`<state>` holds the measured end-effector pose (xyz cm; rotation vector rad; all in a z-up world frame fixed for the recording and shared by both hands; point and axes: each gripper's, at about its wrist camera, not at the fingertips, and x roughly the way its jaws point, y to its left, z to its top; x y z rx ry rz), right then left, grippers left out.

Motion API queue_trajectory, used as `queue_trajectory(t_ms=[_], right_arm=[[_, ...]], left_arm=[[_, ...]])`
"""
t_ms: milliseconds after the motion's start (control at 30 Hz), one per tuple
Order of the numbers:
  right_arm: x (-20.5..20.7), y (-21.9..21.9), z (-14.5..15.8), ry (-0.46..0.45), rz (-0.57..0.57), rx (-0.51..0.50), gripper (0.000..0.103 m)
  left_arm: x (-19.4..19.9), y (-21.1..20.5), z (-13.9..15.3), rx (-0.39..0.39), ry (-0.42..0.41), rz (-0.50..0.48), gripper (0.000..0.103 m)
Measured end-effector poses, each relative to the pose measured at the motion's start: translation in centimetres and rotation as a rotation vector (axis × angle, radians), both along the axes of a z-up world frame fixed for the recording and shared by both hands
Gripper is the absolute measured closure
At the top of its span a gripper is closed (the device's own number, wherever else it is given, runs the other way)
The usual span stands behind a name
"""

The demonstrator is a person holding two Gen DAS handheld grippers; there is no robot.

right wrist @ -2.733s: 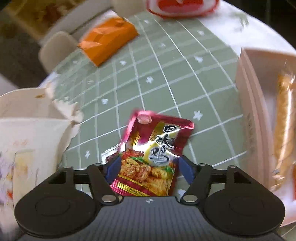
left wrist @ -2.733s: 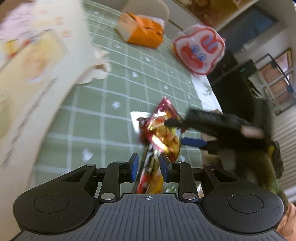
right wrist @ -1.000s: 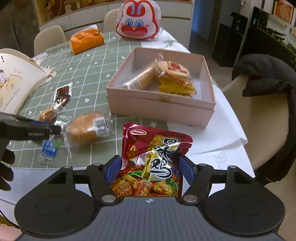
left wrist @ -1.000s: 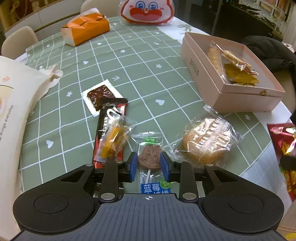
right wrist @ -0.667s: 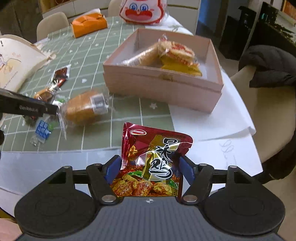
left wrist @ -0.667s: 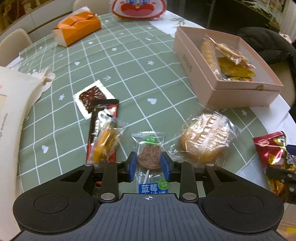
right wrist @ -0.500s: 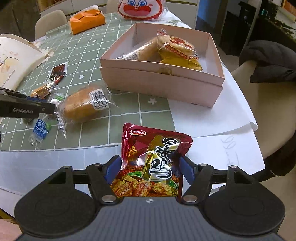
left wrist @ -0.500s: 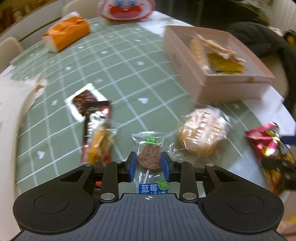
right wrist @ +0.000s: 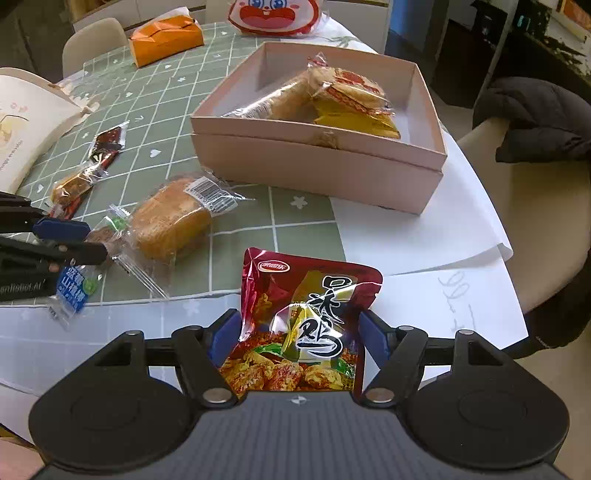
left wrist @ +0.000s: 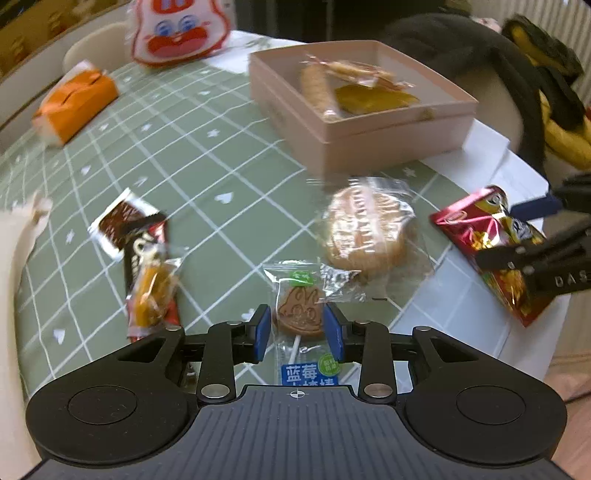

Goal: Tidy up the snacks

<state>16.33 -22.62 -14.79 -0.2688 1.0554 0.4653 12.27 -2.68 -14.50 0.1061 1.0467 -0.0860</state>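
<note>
My left gripper (left wrist: 297,332) is shut on a wrapped brown lollipop (left wrist: 300,314) and holds it over the table's near edge; the lollipop also shows in the right wrist view (right wrist: 74,284). My right gripper (right wrist: 297,336) is shut on a red snack packet (right wrist: 303,325), held above the white paper at the table's front; the packet shows at the right of the left wrist view (left wrist: 491,243). The pink box (right wrist: 317,162) stands beyond it with several wrapped snacks inside. A wrapped round bread (right wrist: 170,221) lies on the green cloth between the grippers.
A chocolate bar and an orange wrapped snack (left wrist: 147,280) lie left of the lollipop, with a small brown sachet (left wrist: 118,221) behind. An orange tissue box (right wrist: 166,37) and a rabbit bag (right wrist: 277,14) stand at the far edge. A paper bag (right wrist: 26,122) lies at left.
Both grippers have swung right toward the pink box, each still holding its snack. The right gripper has come closer to the box and looks down on it more steeply.
</note>
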Motion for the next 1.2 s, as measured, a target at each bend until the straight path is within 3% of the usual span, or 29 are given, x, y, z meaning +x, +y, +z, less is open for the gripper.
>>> queue_trajectory(t_ms=[233,367,567,767,800,933,1033,1100,1200], right_arm=[[0.2,0.0,-0.2,0.0,-0.007,-0.01,0.032],[0.3,-0.3,-0.2,0.004,-0.022,-0.011,0.032],[-0.2,-0.7,0.6,-0.003,-0.008,-0.02,0.032],[-1.4,-2.0,3.7,-0.044,0.009,-0.001,0.033],[-1.6,-2.2,4.6,-0.07,0.009,0.007,0.04],[-1.6,-3.2,9.7,-0.212,-0.002,0.073,0.04],[-1.2,-3.6,12.0,-0.293,0.01,0.105,0.04],[-0.6,-3.7,11.6,-0.286,0.026,0.088,0.034],[-0.3,-3.6,8.4,-0.187,0.036,0.04,0.026]], left_arm=[[1.1,-0.5,-1.1,-0.01,0.036,-0.048,0.056],[1.4,0.5,-1.1,-0.063,0.037,-0.006,0.059],[-0.6,1.3,-0.1,-0.11,0.091,-0.018,0.062],[-3.7,0.9,4.3,-0.153,0.012,-0.047,0.062],[-3.9,0.6,5.4,-0.159,-0.017,-0.058,0.062],[-3.5,-0.3,9.4,-0.157,-0.157,-0.113,0.062],[-2.4,-0.4,10.2,-0.163,-0.193,-0.11,0.062],[-1.9,-0.1,9.8,-0.172,-0.182,-0.074,0.062],[-2.0,0.3,8.6,-0.218,-0.144,-0.022,0.062]])
